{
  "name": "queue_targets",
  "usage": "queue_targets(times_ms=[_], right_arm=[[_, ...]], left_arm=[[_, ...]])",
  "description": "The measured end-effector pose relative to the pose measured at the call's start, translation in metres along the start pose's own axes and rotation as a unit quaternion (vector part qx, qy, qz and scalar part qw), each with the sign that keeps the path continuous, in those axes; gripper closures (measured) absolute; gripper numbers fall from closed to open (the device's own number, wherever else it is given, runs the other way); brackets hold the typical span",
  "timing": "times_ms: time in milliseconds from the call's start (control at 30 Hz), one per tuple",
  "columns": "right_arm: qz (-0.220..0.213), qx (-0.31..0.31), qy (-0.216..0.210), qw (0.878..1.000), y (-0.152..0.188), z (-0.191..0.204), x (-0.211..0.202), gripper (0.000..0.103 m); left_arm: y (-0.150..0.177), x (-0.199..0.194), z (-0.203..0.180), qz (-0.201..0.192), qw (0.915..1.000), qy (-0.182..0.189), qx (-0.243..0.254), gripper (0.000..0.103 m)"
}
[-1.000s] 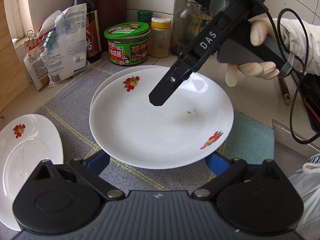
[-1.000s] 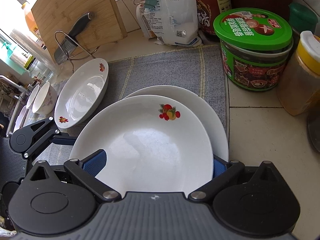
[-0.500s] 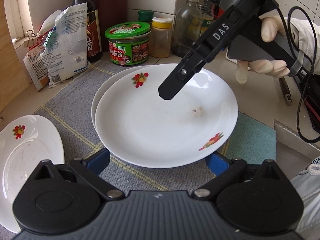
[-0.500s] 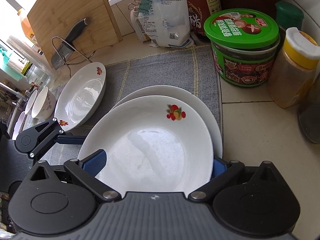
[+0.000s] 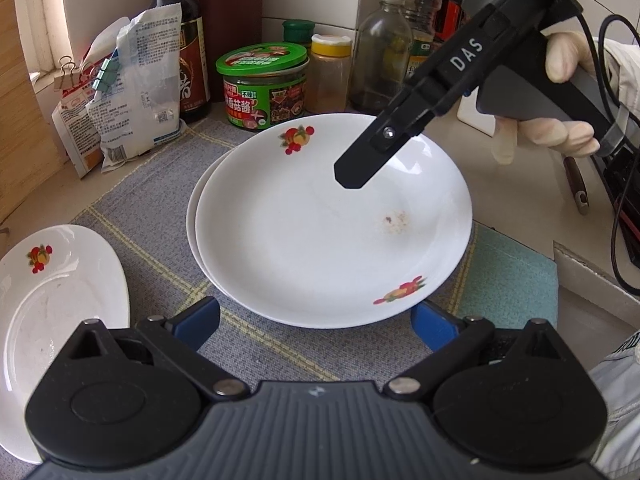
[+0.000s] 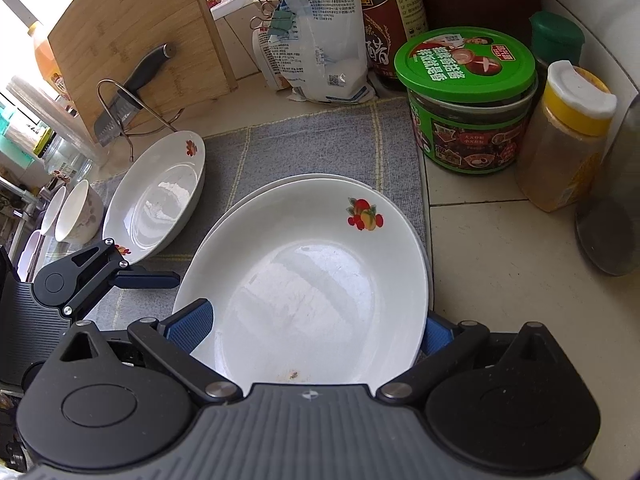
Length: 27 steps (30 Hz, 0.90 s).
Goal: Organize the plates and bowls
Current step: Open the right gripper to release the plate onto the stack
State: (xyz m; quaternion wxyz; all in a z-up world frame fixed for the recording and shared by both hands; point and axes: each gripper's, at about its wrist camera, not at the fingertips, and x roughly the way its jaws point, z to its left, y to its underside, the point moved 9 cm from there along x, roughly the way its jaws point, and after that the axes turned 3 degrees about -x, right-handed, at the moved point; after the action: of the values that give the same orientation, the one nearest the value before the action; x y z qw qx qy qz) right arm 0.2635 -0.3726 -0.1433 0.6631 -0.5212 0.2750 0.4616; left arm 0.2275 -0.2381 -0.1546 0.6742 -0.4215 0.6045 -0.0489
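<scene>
Right tongs (image 5: 348, 178) reach in from far right in a gloved hand (image 5: 560, 96), angled down over the top plate (image 5: 320, 232), prongs spread, plate rim between them. Left tongs (image 5: 316, 320) low at near edge, spread, empty. Top plate sits on second plate (image 6: 248, 200) on grey mat (image 6: 320, 140), table; third plate (image 5: 52, 300) left, cut off

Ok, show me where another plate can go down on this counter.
Free: the grey mat between the stacked plates and the lone plate, and bare tile right of the stack before the yellow-capped jar. Crowded: the back wall, bag through green-lidded tub.
</scene>
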Motion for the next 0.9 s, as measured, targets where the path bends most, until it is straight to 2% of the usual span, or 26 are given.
queue_targets(times_ms=[900], right_arm=[[0.015,-0.025,0.062,0.998,0.021,0.009,-0.011,0.0]], left_arm=[[-0.005,-0.005,-0.006,-0.017,0.9998,-0.009,-0.006,0.002]])
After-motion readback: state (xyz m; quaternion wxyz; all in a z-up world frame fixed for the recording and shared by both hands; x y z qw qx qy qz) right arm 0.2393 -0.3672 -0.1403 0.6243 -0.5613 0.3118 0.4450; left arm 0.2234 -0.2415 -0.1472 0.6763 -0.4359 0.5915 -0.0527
